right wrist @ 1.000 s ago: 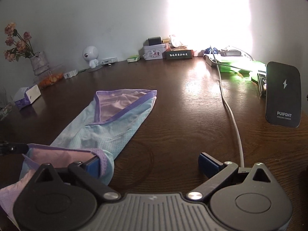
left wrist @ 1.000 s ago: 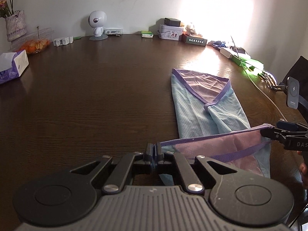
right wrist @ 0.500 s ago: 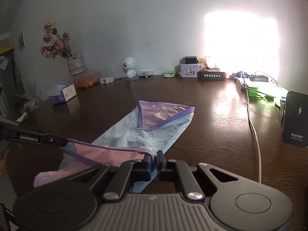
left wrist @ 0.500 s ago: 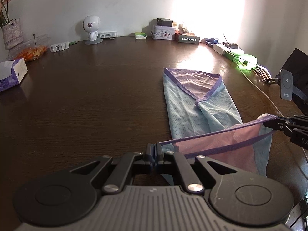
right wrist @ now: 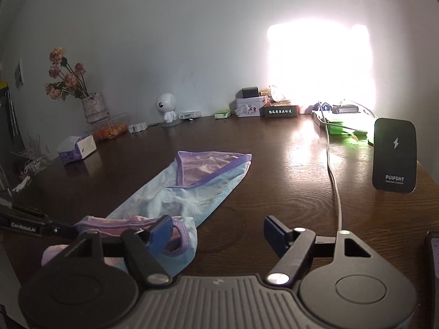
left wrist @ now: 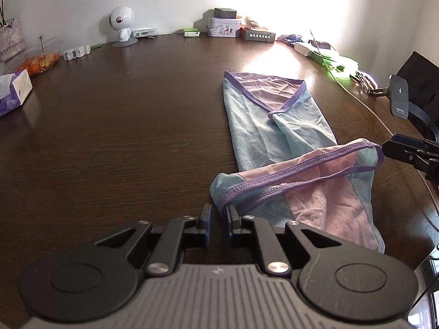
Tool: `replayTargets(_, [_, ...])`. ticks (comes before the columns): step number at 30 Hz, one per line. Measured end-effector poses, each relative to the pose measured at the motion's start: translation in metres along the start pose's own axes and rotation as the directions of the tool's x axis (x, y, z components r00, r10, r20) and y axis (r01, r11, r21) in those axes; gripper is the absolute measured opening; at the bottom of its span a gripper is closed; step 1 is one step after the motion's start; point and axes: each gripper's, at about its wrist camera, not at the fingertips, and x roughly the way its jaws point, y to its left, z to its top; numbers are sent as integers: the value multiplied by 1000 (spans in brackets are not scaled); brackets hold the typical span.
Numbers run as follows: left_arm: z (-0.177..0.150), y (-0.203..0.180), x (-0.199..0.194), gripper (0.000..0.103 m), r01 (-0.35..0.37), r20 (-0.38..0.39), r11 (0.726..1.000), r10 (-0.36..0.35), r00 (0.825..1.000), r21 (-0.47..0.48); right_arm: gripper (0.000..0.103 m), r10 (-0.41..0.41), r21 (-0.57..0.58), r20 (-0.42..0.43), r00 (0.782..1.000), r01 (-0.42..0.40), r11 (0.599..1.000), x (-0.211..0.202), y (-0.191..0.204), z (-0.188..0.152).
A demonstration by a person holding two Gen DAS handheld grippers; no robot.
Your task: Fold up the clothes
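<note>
A long light-blue and pink garment with purple trim lies on the dark wooden table, its far end folded into a purple-edged triangle. The near end lies slack, with the purple waistband looped over it. My left gripper is opening; its jaws stand slightly apart, the band's corner rests against the right finger, and nothing is pinched. My right gripper is opening wide, with only bare table between its jaws, and the garment bunches behind its left finger. In the left wrist view its fingers sit at the band's right end.
A white cable runs down the table's right side past a black charger stand. A tissue box sits at the left. A white robot figure, tins, boxes and a flower vase line the back wall.
The right jaws shut on the waistband half a second ago and have opened again. The left jaws have parted. The band, then stretched taut between the grippers, has gone slack and dropped onto the garment.
</note>
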Motion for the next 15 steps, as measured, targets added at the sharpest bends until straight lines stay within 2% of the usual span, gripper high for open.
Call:
replayTargets(3, [3,7,-3,29,9,15,1000,-9,1000,-22,72,7,0,-17,1000,-7,1000,0,2,-2])
replayTargets(7, [8,11,-1,34,28,8,999,-28,1000,-20,67,2,-3,-36,999,-2,1000,7,7,-3])
replayTargets(12, [7,6,8,32,36,-13,999,-36,999,-10,64,-38,1,-57,998,38,999,16,9,-3])
replayTargets(15, [6,6,9,17,56,-20,998,-56,998,-14,60,-43,2,-67,997,44,999,15,8,-3])
